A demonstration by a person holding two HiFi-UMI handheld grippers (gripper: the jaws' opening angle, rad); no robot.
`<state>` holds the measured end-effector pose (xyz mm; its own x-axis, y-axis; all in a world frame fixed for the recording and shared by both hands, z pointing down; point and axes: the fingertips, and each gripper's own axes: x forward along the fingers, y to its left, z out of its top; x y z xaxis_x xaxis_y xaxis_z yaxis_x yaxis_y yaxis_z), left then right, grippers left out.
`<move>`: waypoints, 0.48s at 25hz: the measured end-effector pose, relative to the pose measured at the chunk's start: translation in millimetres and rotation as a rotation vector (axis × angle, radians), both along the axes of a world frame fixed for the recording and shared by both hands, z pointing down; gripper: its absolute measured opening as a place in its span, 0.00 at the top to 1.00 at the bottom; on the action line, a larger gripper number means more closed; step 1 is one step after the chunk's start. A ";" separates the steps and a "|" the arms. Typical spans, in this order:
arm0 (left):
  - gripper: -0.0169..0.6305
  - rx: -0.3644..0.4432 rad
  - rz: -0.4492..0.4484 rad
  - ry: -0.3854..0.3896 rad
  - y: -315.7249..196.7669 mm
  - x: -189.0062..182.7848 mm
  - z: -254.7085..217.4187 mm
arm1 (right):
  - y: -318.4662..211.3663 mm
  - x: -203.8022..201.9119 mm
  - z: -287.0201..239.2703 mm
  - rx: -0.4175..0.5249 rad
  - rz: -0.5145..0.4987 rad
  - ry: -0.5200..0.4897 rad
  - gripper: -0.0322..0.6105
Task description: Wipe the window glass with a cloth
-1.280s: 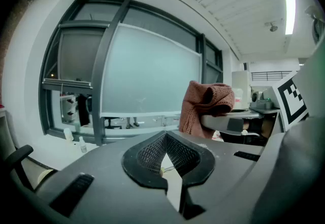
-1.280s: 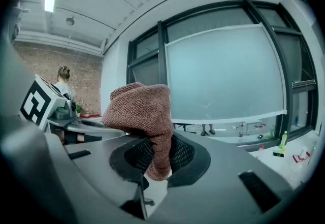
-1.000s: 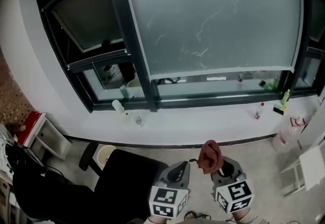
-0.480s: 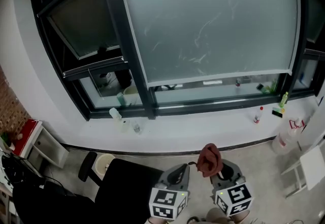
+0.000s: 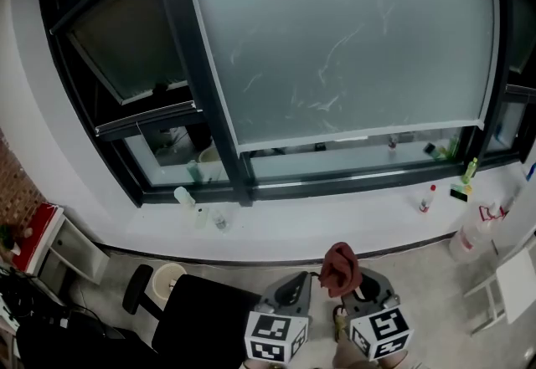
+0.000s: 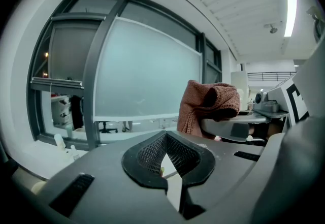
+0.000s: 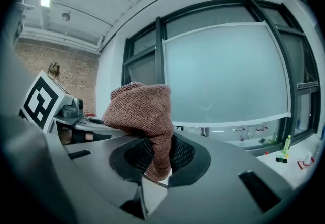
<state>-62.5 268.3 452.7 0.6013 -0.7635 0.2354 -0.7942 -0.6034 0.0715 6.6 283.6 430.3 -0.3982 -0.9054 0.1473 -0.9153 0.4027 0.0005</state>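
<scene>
Head view: near, the left gripper (image 5: 295, 284) is closed and empty; right of it the right gripper (image 5: 358, 282) pinches the cloth (image 5: 340, 265), well short of the far window glass (image 5: 335, 49). Clamped by one fold, it could slip out under wiping pressure. On the sill (image 5: 318, 221), the clear bottle (image 5: 183, 197) at left and the red-capped bottle (image 5: 425, 202) at right have unreadable contents.

**Office workroom with a big window**

I face a tall dark-framed window (image 5: 335, 49) above a long white sill (image 5: 335, 221) with small bottles (image 5: 425, 202) on it. A black swivel chair (image 5: 205, 321) stands below me. There is a brick wall (image 7: 81, 75) to one side and a strip light (image 6: 290, 4) overhead.
</scene>
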 end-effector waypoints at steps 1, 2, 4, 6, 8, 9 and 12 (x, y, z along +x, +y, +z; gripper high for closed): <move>0.97 0.001 -0.005 -0.001 -9.1 1.6 0.3 | -9.0 1.7 -1.2 -0.008 -0.004 0.004 0.88; 0.97 0.004 -0.010 -0.002 -19.2 3.3 0.8 | -18.7 2.9 -2.3 -0.020 -0.011 0.008 0.88; 0.97 0.006 -0.020 -0.006 -41.2 7.3 2.3 | -41.0 5.7 -1.1 -0.023 -0.027 0.004 0.88; 0.97 0.007 -0.029 -0.010 -63.2 12.7 2.3 | -64.8 11.3 -1.2 0.000 -0.035 0.003 0.88; 0.97 0.008 -0.039 -0.010 -86.5 19.8 0.1 | -89.3 19.0 -6.2 0.024 -0.041 0.008 0.88; 0.97 0.009 -0.044 -0.007 -98.6 24.1 -1.8 | -101.6 23.1 -8.6 0.027 -0.047 0.010 0.88; 0.97 0.012 -0.054 0.001 -135.8 37.6 -8.8 | -139.2 35.6 -14.9 0.027 -0.065 0.014 0.88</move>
